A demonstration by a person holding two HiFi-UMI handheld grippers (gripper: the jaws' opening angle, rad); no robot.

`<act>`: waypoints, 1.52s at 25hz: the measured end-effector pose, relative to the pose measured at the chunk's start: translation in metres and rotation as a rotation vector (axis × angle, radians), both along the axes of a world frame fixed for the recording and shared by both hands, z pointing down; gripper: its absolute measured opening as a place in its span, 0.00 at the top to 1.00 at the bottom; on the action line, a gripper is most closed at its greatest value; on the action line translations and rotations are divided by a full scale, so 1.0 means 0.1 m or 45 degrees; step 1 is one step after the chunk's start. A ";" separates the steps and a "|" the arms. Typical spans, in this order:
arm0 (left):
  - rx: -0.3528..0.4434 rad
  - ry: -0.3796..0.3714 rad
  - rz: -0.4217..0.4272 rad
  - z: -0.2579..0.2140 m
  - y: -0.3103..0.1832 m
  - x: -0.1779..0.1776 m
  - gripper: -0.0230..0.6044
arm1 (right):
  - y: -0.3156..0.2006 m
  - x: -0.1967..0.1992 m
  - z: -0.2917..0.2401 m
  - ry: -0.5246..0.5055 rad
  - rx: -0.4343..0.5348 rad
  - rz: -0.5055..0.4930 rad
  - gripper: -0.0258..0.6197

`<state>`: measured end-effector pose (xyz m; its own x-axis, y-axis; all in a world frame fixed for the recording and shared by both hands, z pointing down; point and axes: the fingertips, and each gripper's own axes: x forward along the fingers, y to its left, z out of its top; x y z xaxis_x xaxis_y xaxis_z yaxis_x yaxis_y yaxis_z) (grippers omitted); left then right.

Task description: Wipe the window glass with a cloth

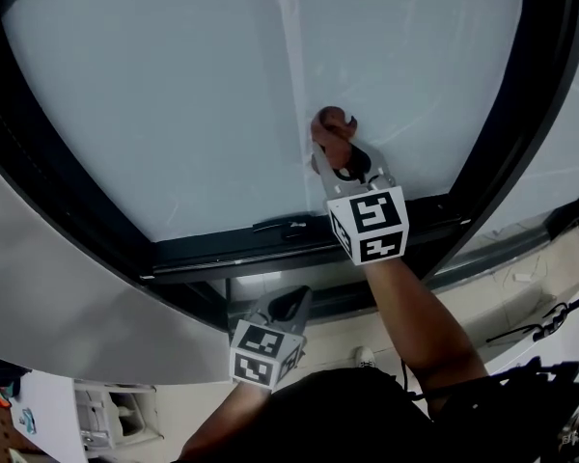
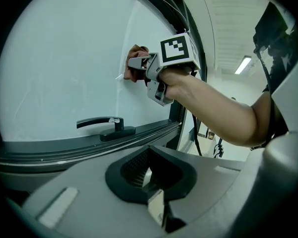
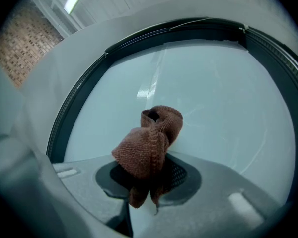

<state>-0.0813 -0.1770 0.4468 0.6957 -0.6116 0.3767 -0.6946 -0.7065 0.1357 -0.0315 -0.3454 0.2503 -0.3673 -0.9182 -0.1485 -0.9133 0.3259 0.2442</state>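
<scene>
One brown cloth (image 3: 149, 143) pinched in right hand-held gripper (image 1: 340, 160), pressed on window glass (image 1: 174, 95), left hand-held gripper (image 2: 150, 182) closed

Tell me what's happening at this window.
A person is wiping the window glass. The right claw is shut on a brown cloth and holds it against the pane, above the window handle. The left claw is shut with nothing in it, held low beneath the frame.

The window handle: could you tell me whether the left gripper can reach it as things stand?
Probably yes: the left gripper, empty, points toward the window handle with nothing between them; the right gripper holds the cloth higher on the glass.
</scene>
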 end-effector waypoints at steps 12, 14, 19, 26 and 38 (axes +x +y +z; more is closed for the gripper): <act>-0.021 -0.018 -0.009 0.11 -0.01 -0.01 0.94 | 0.01 -0.01 0.52 0.019 -0.079 0.000 0.83; -0.029 -0.015 -0.011 0.11 -0.01 -0.01 0.94 | 0.00 -0.02 0.64 0.030 -0.099 0.002 0.83; -0.031 -0.021 -0.020 0.12 -0.03 -0.01 0.94 | -0.01 -0.03 0.90 0.049 -0.147 0.004 0.83; -0.032 -0.025 -0.022 0.13 -0.02 0.01 0.94 | -0.03 -0.02 1.30 0.071 -0.236 0.001 0.83; -0.052 -0.030 -0.038 0.18 0.00 0.02 0.94 | -0.05 -0.04 1.85 0.060 -0.390 -0.017 0.83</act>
